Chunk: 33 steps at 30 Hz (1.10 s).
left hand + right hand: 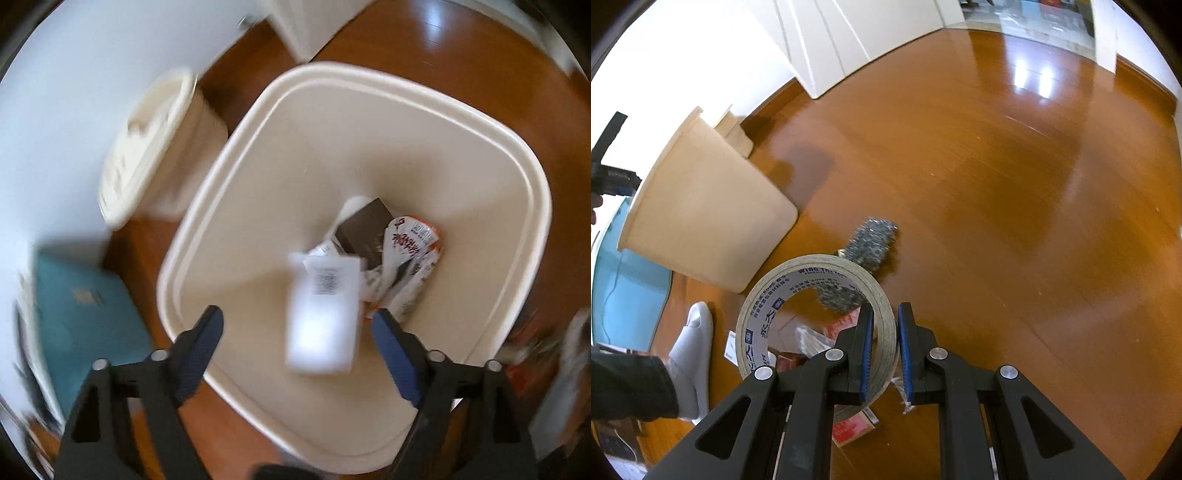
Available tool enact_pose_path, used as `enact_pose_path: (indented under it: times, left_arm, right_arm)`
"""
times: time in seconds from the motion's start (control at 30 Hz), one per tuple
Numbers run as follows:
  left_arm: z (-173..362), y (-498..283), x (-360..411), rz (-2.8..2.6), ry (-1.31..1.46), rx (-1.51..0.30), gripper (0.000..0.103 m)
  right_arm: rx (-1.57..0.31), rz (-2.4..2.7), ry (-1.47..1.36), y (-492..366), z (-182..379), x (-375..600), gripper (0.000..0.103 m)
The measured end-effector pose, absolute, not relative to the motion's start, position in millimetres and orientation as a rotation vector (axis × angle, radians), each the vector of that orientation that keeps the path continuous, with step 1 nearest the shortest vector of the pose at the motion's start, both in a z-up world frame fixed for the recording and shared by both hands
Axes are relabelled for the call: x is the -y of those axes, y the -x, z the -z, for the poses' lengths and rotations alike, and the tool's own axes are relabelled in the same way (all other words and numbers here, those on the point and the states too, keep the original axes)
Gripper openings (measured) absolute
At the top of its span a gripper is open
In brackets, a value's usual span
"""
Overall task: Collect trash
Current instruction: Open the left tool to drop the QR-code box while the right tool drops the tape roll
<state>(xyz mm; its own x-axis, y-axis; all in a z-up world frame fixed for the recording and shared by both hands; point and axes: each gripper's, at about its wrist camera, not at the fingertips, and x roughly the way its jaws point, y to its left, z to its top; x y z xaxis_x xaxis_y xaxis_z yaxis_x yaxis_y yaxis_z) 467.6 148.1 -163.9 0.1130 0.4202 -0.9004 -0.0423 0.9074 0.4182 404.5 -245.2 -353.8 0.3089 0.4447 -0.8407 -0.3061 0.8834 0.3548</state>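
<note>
In the left wrist view my left gripper (pixel 297 315) hangs open over a cream trash bin (pixel 369 79). A blurred white carton (pixel 325 317) is in the air between the fingers, touching neither pad. At the bin's bottom lie a brown box (pixel 365 229) and a red-and-white snack wrapper (pixel 406 254). In the right wrist view my right gripper (pixel 886 308) is shut on the wall of a roll of beige tape (pixel 768 306), held above the floor. The same bin (pixel 701 214) stands to the left there.
A steel-wool scrubber (pixel 871 243), a clear wrapper (pixel 809 339) and red packets (pixel 849 428) lie on the wooden floor below the tape. A foot in a white slipper (pixel 694 350) stands at lower left. A second cream bin (pixel 147 147) and a teal mat (pixel 88 314) sit by the white wall.
</note>
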Motion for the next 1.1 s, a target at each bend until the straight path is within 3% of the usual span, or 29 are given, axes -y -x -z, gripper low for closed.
enact_pose_path:
  times: [0.03,0.1,0.23,0.27,0.5,0.67,0.83,1.1]
  left_arm:
    - [164.8,-467.4,-145.1,-0.333,-0.399,-1.405,0.084]
    - [159.3,-461.0,-134.2,-0.319,-0.531,-1.347,0.094]
    - [146.7,-449.3,-124.4,-0.278,-0.632,-1.295,0.097]
    - [144.0,-446.2,-122.9,-0.27,-0.643,-1.287,0.103]
    - [144.5,-438.2,-153.8,-0.298,-0.614,-1.328,0.103]
    - [143.9,-431.8,-186.8,-0.367,-0.577,-1.353,0.103]
    - [143.3,-426.2,-224.3,-0.435,-0.499,-1.379,0.103]
    - [143.4,-422.5,-236.8,-0.45,-0.419,-1.404,0.103]
  right_arm:
    - [-1.15,-0.508,-0.135,-406.0,350.2,243.7,0.014]
    - [-1.136,-0.514,-0.13,-409.7,343.0,241.8,0.014]
    - [-1.061,-0.541,-0.128,-425.1,311.6,227.4,0.015]
    - [-1.028,-0.556,-0.123,-430.8,299.1,220.4,0.015]
    - [-0.833,-0.716,-0.082,-476.1,214.8,140.7,0.015]
    - [-0.795,-0.818,-0.027,-508.2,177.0,64.8,0.015]
    - [-0.826,-0.886,0.048,-531.8,173.9,-16.6,0.015]
    - [-1.003,-0.95,0.185,-513.2,225.5,-91.1,0.019]
